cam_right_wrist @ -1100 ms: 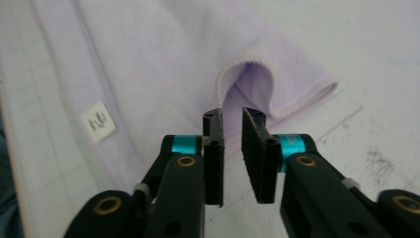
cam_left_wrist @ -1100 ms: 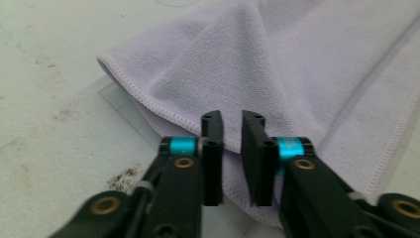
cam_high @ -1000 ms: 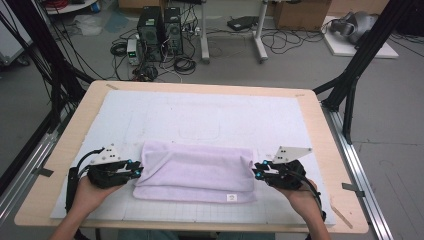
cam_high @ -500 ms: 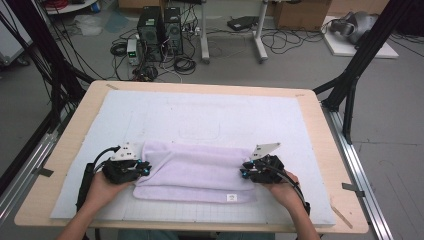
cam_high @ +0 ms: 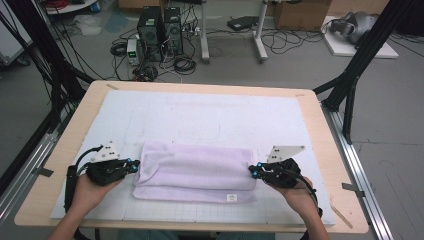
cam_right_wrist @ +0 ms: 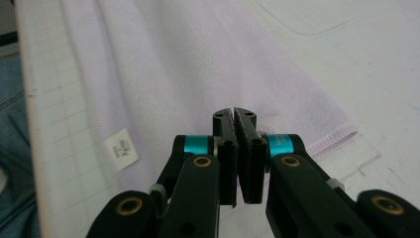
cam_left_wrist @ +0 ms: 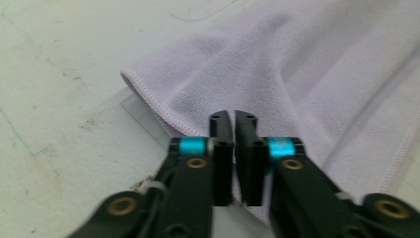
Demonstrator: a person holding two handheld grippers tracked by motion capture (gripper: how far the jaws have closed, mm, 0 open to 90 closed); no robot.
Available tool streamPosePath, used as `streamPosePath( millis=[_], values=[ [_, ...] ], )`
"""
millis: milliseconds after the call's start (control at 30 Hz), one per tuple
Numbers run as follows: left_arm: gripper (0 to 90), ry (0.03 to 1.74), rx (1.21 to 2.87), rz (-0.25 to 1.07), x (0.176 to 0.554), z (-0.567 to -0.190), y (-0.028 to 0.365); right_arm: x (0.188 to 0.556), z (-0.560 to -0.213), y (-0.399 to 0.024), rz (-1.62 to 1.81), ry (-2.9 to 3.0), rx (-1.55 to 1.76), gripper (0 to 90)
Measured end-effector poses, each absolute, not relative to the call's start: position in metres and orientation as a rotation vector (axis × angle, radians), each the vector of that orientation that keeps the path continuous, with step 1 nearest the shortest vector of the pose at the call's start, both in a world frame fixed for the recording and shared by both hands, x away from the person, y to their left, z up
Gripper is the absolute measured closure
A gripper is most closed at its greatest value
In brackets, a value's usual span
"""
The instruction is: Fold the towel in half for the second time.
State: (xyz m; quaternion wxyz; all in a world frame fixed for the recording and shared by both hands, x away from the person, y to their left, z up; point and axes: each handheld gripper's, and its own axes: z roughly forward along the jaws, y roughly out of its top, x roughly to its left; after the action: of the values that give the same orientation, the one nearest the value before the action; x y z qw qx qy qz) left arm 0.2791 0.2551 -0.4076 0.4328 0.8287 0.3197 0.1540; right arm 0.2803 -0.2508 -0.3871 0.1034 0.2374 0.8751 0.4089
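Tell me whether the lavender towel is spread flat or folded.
Folded. The towel lies doubled on the white mat: an upper layer sits set back from a lower layer, whose front edge with the small tag sticks out underneath.

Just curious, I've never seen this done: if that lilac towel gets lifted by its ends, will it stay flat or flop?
Probably flop: the towel is soft terry, already folded and draping in rounded creases. It looks light, so lifted ends would likely leave the middle sagging. Its nap should resist slipping.

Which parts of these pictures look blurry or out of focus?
High view: soft overall, evenly lit, no glare. Left gripper view: the towel is fairly sharp, the hand-held gripper's own arms blur toward the bottom edge. Right gripper view: the towel's label is too blurred to read.
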Motion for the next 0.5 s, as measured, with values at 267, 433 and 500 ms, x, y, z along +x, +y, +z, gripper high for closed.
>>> streamPosePath(
  millis=[267,433,500],
  values=[
    [72.1,0.693,2.127,0.316,0.276,-0.413,0.227,0.279,-0.385,-0.242,1.222,2.577,0.672,73.1],
    [74.6,0.697,2.222,0.305,0.282,-0.429,0.219,0.284,-0.406,-0.228,1.167,2.641,0.673,64.8],
    [84.6,0.694,2.223,0.312,0.282,-0.430,0.220,0.285,-0.417,-0.224,1.127,2.672,0.687,65.0]
  ],
)
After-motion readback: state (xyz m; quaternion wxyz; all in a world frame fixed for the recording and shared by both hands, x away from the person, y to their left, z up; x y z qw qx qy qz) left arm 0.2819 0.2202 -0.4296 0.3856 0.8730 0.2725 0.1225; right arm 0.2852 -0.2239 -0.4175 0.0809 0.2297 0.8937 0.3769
